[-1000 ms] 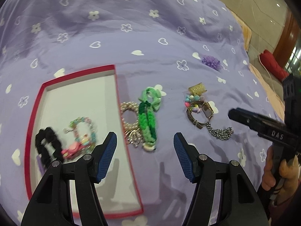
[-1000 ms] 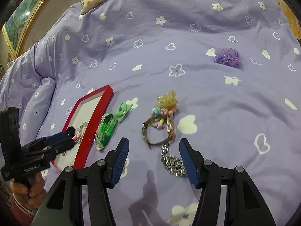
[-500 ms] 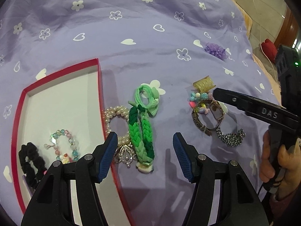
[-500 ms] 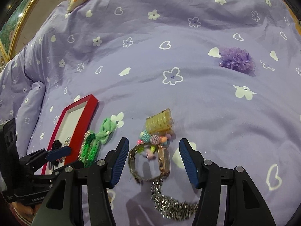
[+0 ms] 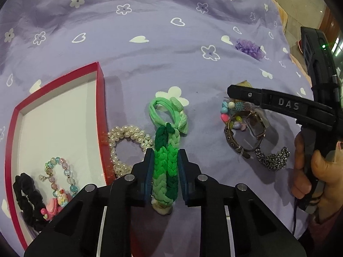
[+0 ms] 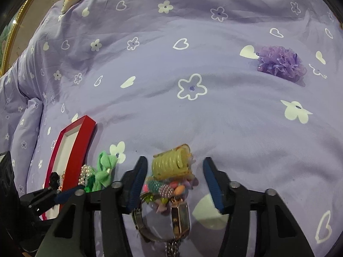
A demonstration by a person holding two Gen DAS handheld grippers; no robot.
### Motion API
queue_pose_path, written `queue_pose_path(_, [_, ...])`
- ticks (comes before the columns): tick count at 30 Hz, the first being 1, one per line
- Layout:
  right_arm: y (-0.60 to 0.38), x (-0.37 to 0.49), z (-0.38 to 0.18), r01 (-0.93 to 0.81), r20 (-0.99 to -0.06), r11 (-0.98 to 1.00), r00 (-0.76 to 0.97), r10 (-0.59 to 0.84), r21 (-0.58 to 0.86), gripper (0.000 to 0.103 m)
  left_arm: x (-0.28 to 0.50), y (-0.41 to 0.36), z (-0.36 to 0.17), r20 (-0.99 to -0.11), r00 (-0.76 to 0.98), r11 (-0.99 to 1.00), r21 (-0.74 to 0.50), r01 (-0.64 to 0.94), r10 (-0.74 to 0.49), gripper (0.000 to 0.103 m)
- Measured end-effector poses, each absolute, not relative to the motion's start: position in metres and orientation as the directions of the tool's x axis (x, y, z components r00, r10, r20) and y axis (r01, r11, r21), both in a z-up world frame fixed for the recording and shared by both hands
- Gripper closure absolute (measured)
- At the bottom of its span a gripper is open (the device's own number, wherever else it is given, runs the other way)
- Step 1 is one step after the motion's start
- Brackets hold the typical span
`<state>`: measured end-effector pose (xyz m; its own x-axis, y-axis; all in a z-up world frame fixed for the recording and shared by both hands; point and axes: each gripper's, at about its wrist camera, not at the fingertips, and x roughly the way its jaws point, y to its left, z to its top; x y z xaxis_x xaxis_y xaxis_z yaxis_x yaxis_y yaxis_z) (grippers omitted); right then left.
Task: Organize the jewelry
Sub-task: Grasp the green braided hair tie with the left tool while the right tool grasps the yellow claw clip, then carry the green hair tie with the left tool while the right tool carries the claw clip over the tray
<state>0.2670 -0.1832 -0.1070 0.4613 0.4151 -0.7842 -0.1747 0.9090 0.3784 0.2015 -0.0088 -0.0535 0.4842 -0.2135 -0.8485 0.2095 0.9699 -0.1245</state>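
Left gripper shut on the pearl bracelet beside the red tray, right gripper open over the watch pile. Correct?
Not quite. The left wrist view shows the left gripper shut on the green braided band; the pearl bracelet lies untouched beside the red tray. The right gripper is indeed open over the watch pile.

Left gripper [image 5: 165, 167] clamped; right gripper [image 6: 174, 184] spread, seemingly low

The left gripper [image 5: 165, 167], whose jaws stood wide apart a second ago, has moved forward and closed its blue pads onto the braided green fabric bracelet [image 5: 166, 160]. The right gripper [image 6: 174, 184], jaws still spread, has advanced toward 12 o'clock and now straddles the cluster of pastel beads [image 6: 166, 189] below the yellow coiled hair tie [image 6: 171, 165].
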Motion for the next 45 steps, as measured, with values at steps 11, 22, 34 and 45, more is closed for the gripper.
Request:
queue_pose_path(11, [-0.192,0.246,-0.075,-0.176,-0.727,0.901,0.54,0.424,0.395,0.066,0.184,0.013,-0.029,-0.788,0.547,0.958,-0.212,0.192,-0.284,0.103])
queue_pose_path(22, [-0.189,0.211,-0.055,-0.222,-0.692,0.874,0.54,0.479,0.432,0.066,0.182,-0.012,-0.044,-0.838,0.475,0.956,-0.171,0.238,-0.268,0.061])
queue_pose_path(34, [-0.196,0.189,-0.062,-0.215,-0.695,0.86,0.514,0.503,0.463,0.066,0.176,-0.009,-0.039,-0.828,0.51,0.966,-0.14,0.218,-0.235,0.097])
queue_pose_path(45, [-0.174,0.164,-0.046,-0.279,-0.672,0.835,0.499,0.548,0.474,0.066,0.132,0.033,-0.004,-0.758,0.593,0.963,-0.222,0.155,-0.271,0.097])
